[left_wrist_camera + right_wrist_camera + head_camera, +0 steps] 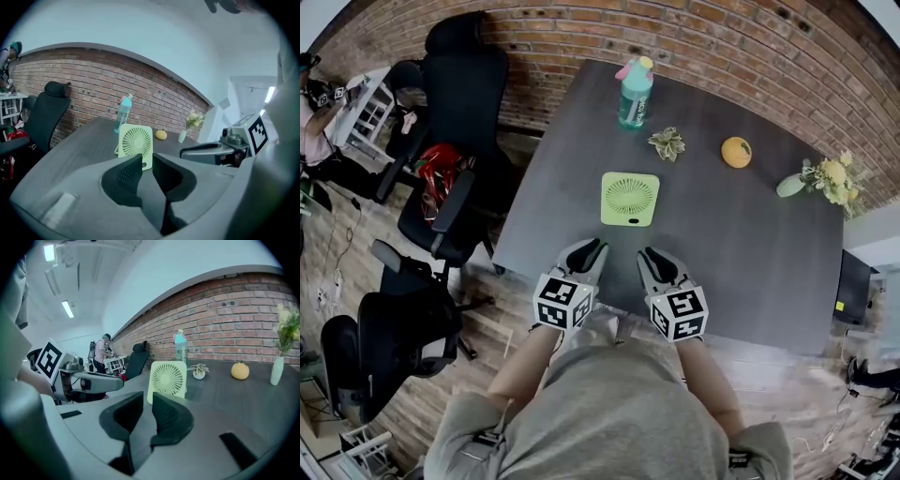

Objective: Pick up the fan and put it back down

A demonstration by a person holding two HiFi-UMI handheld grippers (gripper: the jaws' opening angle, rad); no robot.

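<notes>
The pale green square fan (630, 198) stands upright on the dark table (572, 159), a little in front of both grippers. It shows beyond the jaws in the left gripper view (136, 143) and in the right gripper view (167, 378). My left gripper (592, 246) (147, 161) hovers near the table's front edge, short of the fan, its jaws a narrow gap apart with nothing between them. My right gripper (652, 253) (148, 399) hangs beside it, equally narrow and empty. Neither touches the fan.
At the back of the table stand a teal bottle (635, 92), a small potted plant (667, 143), an orange (736, 152) and a vase of flowers (825, 176). Black office chairs (455, 141) stand left of the table. A brick wall (722, 37) runs behind.
</notes>
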